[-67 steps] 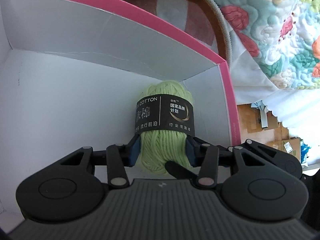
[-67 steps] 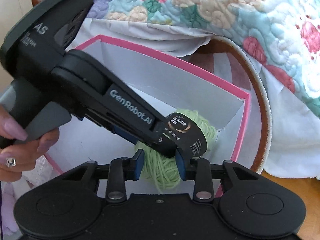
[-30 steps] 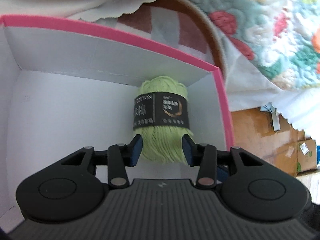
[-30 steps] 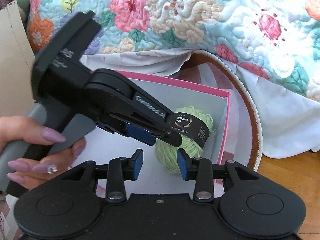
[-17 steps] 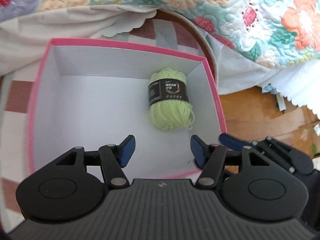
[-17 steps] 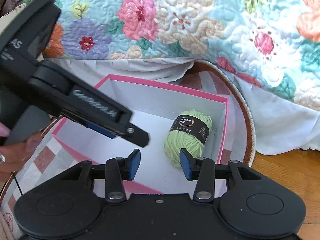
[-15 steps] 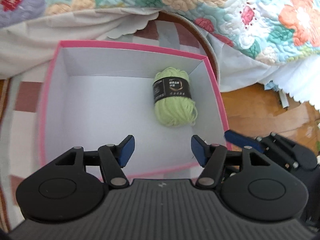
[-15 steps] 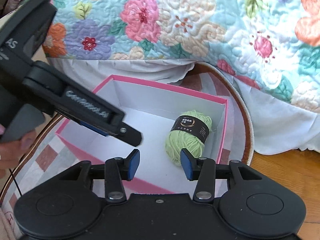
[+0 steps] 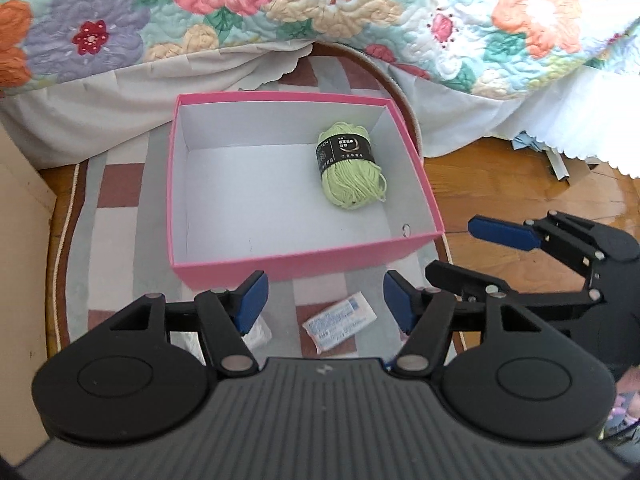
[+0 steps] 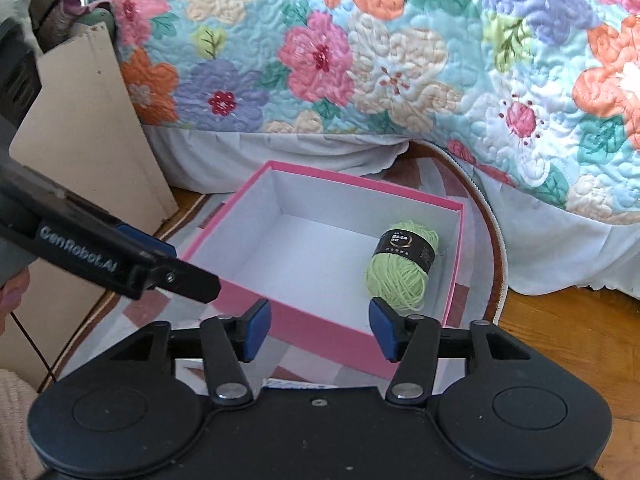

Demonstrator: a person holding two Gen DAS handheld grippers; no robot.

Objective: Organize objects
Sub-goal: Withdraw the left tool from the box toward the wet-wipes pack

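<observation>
A light green yarn ball (image 9: 350,168) with a black label lies alone in the far right corner of the pink box (image 9: 304,266), which has a white inside. My left gripper (image 9: 325,296) hovers open above the rug in front of the box, nothing between its blue pads. Just right of the box's near corner is my right gripper (image 9: 468,252). In the right wrist view, the right gripper (image 10: 320,330) is above the box's near wall; its jaws are opening and empty. The yarn ball (image 10: 402,266) lies beyond it, and the left gripper (image 10: 176,258) reaches in from the left.
A small white and blue tissue packet (image 9: 340,322) and a white bundle (image 9: 256,332) lie on the checked rug (image 9: 116,224) before the box. A floral quilt (image 10: 360,60) hangs behind. A beige board (image 10: 88,120) stands at left, with wooden floor (image 9: 500,184) at right.
Both grippers let go of the yarn ball, opened, and pulled up and back out of the box. The ball stays in the box's corner.
</observation>
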